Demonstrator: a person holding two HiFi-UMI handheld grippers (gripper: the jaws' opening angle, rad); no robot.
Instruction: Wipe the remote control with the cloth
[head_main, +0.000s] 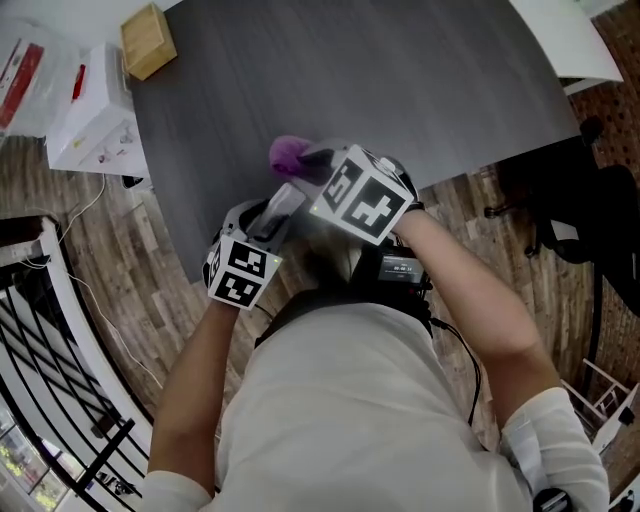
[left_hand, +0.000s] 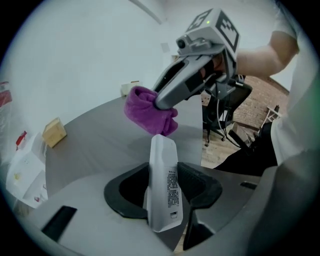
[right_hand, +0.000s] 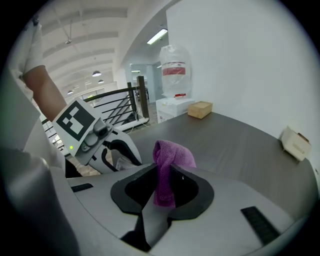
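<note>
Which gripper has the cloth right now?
The right gripper: its jaws pinch the purple cloth, while the left gripper clamps the white remote control upright.

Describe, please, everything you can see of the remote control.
The remote control is a slim white bar, plastic-looking, with a rounded top. The side facing the left gripper view carries a block of small dark print and a latch notch near its lower end; no buttons show. It stands nearly upright, clamped in the left hand-held gripper, clear of the grey table. The purple cloth sits just past its top; whether they touch is unclear.
</note>
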